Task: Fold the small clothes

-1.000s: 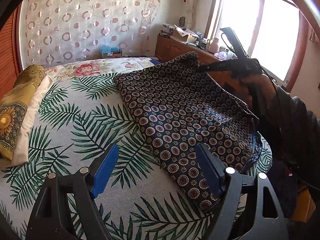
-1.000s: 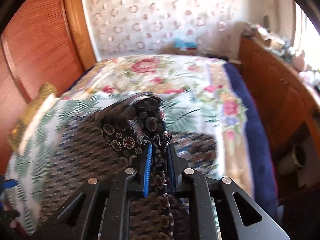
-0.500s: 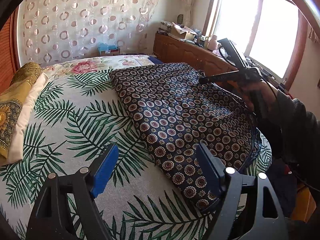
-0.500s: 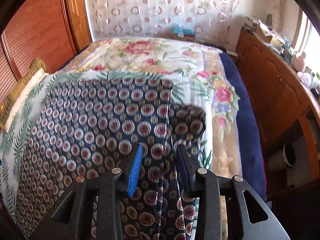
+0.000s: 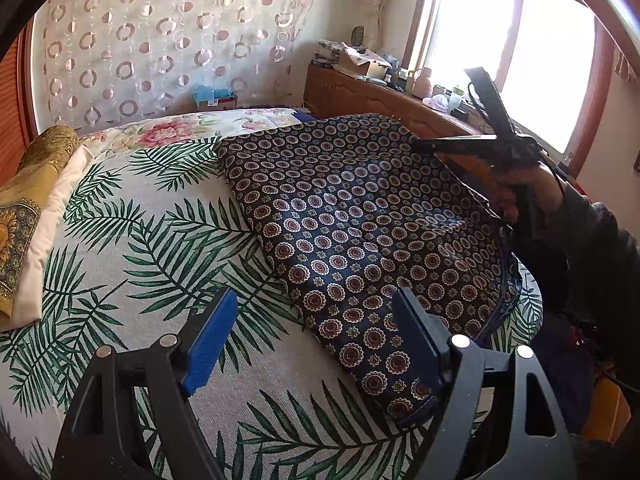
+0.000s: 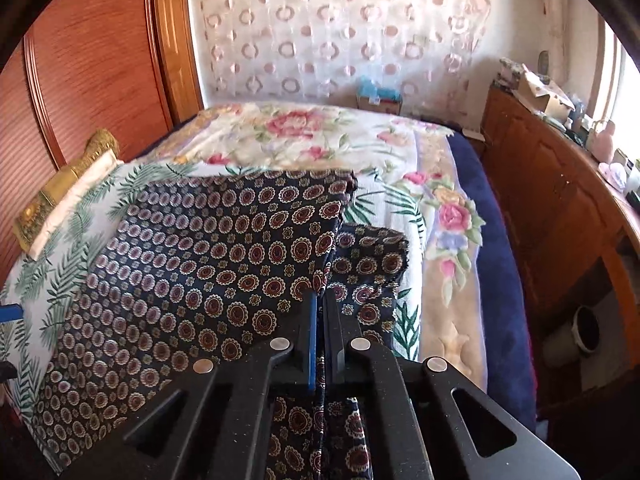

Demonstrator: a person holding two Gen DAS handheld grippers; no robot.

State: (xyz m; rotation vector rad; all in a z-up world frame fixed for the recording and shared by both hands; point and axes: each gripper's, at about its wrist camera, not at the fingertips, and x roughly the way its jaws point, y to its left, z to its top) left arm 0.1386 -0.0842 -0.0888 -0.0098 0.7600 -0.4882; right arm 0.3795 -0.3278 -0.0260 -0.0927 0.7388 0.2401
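Nearest, the left hand-held gripper hangs wide open over the bed, holding nothing. Its right finger sits over the near corner of the dark patterned cloth. The cloth lies spread flat on the right side of the bed, looking folded over once. The right hand-held gripper has just squeezed closed on the cloth's right edge. More folds are probably left. Farther back lies a yellow pillow.

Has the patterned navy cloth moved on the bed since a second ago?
Yes. The navy cloth was lifted at its far corner toward the wooden cabinet; now it lies flat on the palm-leaf bedspread.
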